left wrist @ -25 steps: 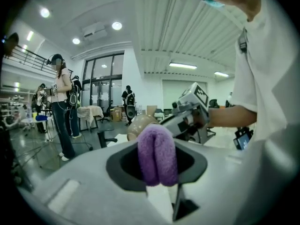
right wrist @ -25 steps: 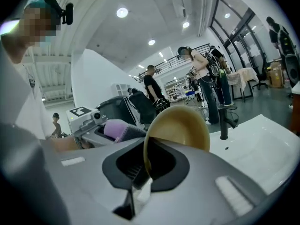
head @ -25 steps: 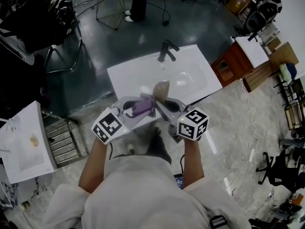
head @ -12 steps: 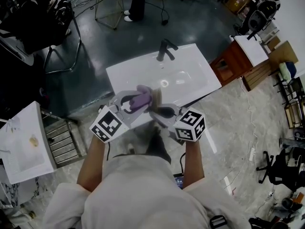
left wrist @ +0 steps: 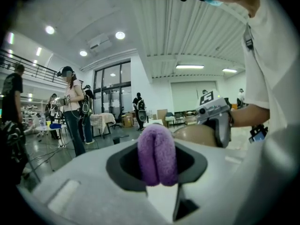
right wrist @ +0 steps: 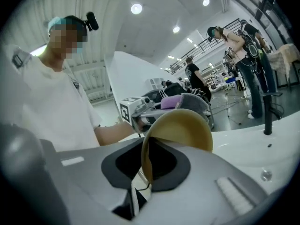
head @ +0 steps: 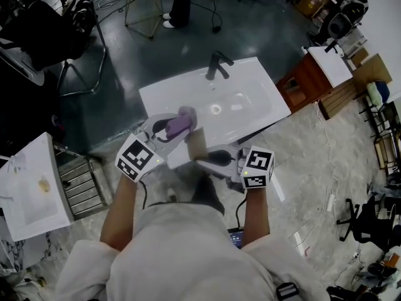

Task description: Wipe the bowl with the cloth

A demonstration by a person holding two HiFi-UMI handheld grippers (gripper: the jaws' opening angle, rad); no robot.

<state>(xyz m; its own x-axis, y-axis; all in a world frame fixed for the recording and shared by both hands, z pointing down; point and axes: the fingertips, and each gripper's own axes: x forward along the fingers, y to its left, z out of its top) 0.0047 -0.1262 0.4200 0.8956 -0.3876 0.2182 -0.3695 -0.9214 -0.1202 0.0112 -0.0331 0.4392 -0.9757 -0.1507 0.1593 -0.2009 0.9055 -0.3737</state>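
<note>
The white sink (head: 250, 115) fills the middle of the head view, its dark faucet (head: 218, 66) at 12 o'clock on the far rim, and both grippers hang over its near edge. The right gripper (head: 205, 157) grips the tan bowl (right wrist: 183, 125) by its rim, tilted on edge; its narrow jaws have just been opening a little, with the rim between them. At 10 o'clock from the bowl, near it, the left gripper (head: 174, 128) is clamped on the folded purple cloth (left wrist: 157, 154).
</note>
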